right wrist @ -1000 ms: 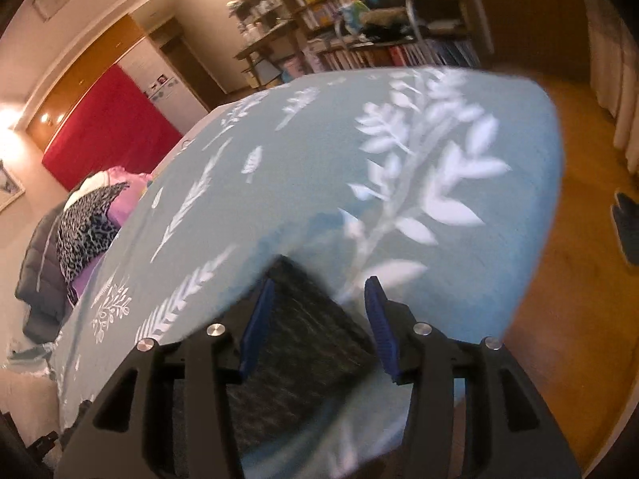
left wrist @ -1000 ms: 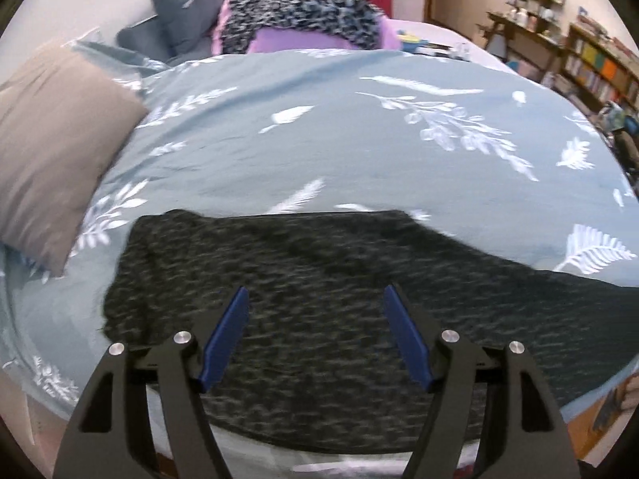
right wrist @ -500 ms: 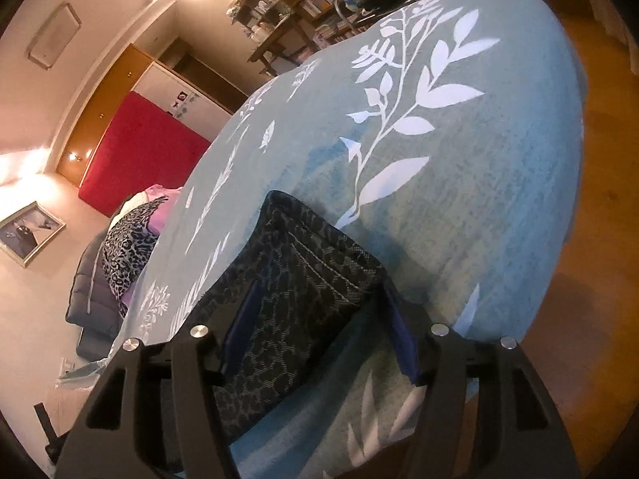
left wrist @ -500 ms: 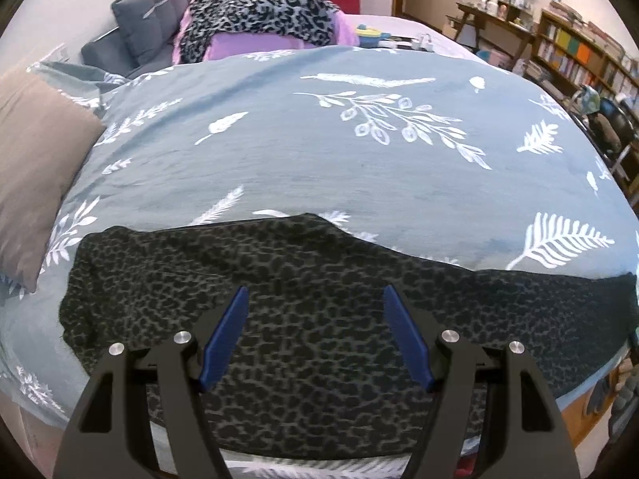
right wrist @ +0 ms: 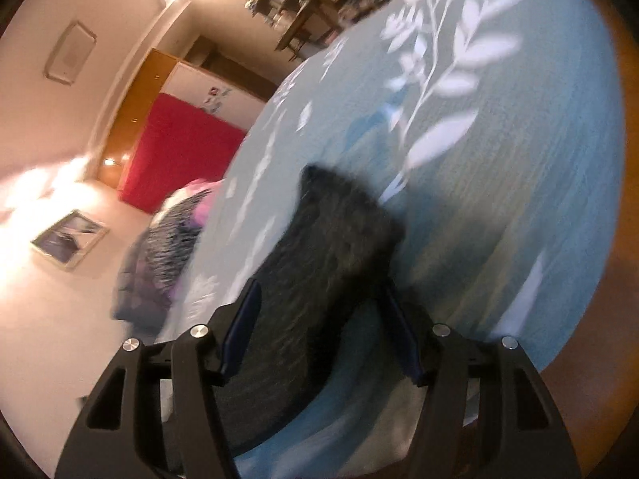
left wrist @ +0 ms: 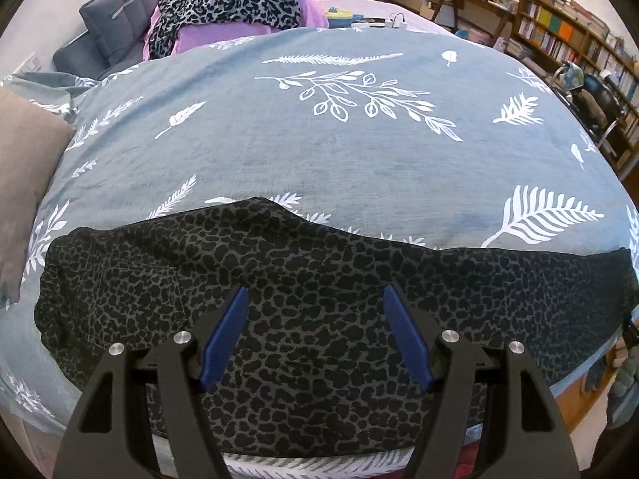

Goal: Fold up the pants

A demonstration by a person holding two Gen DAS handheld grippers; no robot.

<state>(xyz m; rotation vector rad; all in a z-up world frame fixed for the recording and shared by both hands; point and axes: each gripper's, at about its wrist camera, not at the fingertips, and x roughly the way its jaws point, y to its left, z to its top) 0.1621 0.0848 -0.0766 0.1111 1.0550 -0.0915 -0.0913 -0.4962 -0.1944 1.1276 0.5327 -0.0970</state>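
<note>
**Pants laid flat, right jaws off the hem**

Since the right gripper (right wrist: 319, 315) widened its jaws a sec ago and let the hem end go, the pants (left wrist: 319, 299) now lie loose on the bed (left wrist: 319, 151), lengthwise along the near edge.

- Item: pants, dark leopard print, legs together; waist w/ pocket at left of left view, hem at far right.
- Change: right view was tight on the hem, now sits lower, blurred; left view has slid along, more of the pants in frame.
- Meaning (est.): spreading done, first fold not yet made.
- Left gripper (left wrist: 315, 335): jaws apart, over mid-pants, nothing between pads.
- Right gripper: jaws apart; hem end (right wrist: 339, 215) ahead, cloth running back between the pads, no pinch seen.
</note>
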